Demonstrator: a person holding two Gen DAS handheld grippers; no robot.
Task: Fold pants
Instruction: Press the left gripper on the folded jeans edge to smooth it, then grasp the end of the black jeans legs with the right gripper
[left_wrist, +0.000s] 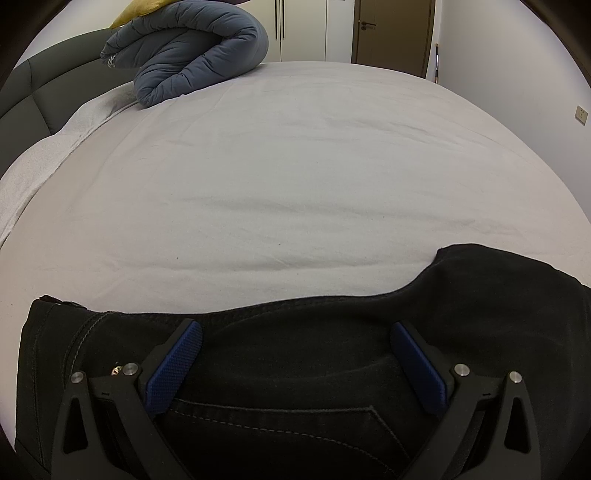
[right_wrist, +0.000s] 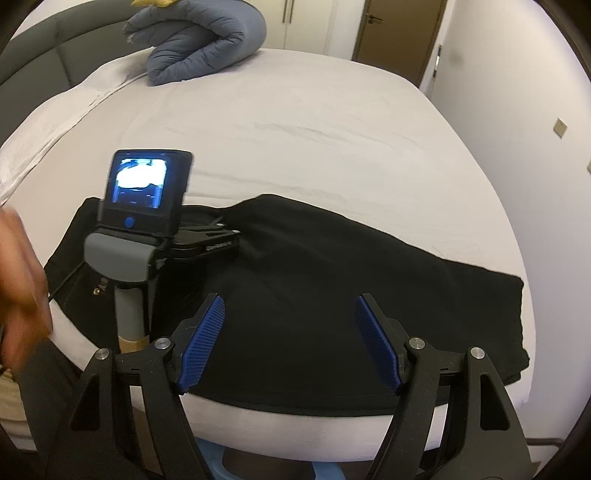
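Observation:
Black pants (right_wrist: 332, 266) lie folded on the near edge of a bed with a pale sheet (right_wrist: 295, 122). In the left wrist view the pants (left_wrist: 295, 350) fill the bottom, with a back pocket seam showing. My left gripper (left_wrist: 295, 328) is open just above the waist part of the pants, holding nothing. Its body with a lit screen shows in the right wrist view (right_wrist: 147, 206), over the left end of the pants. My right gripper (right_wrist: 290, 302) is open above the middle of the pants, empty.
A rolled grey-blue duvet (left_wrist: 192, 55) lies at the far left of the bed, beside a dark headboard (left_wrist: 26, 96). A brown door (left_wrist: 393, 33) and white wall stand beyond. The bed's right edge (right_wrist: 517, 221) is close to the pants' leg end.

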